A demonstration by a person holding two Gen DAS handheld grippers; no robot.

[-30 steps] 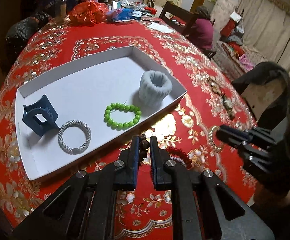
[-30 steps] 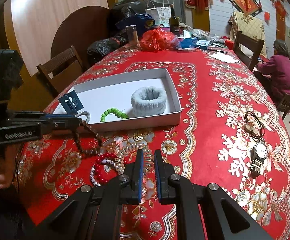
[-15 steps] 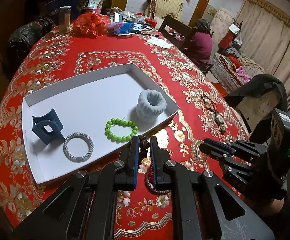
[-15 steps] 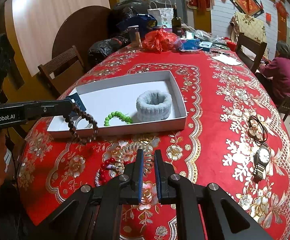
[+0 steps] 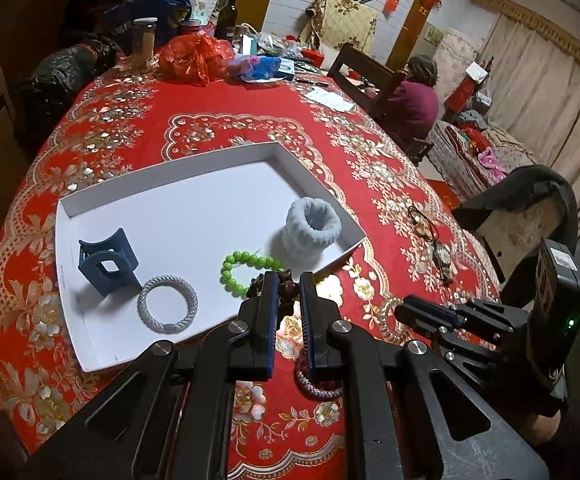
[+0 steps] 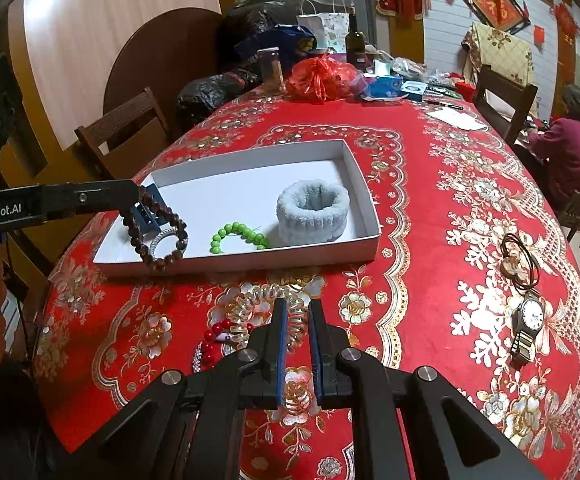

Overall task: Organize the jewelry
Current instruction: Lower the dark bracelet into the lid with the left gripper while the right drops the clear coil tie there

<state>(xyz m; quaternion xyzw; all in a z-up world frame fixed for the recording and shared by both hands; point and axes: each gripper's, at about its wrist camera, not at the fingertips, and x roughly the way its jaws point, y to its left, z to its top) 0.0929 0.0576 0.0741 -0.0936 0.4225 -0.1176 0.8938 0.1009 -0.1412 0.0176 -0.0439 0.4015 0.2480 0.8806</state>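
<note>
My left gripper [image 5: 287,286] is shut on a dark brown bead bracelet [image 6: 157,232] and holds it in the air over the near left corner of the white tray [image 6: 370,216]. In the tray lie a green bead bracelet [image 5: 249,266], a grey hair tie [image 5: 167,304], a blue hair claw [image 5: 107,266] and a pale blue scrunchie [image 5: 312,230]. My right gripper [image 6: 298,312] is nearly shut and empty, just above a clear coil hair tie [image 6: 265,304]. A red bead bracelet [image 6: 213,340] lies beside the coil.
A wristwatch [image 6: 530,324] and a dark cord hair tie [image 6: 516,256] lie on the red tablecloth at the right. Bags, a bottle and a jar crowd the far end of the table [image 6: 322,76]. A person [image 6: 570,144] sits at the far right. Wooden chairs stand around.
My left gripper has lifted the brown bead bracelet off the tablecloth and carried it up and over the tray's near edge. My right gripper has stayed low over the coil hair tie.
</note>
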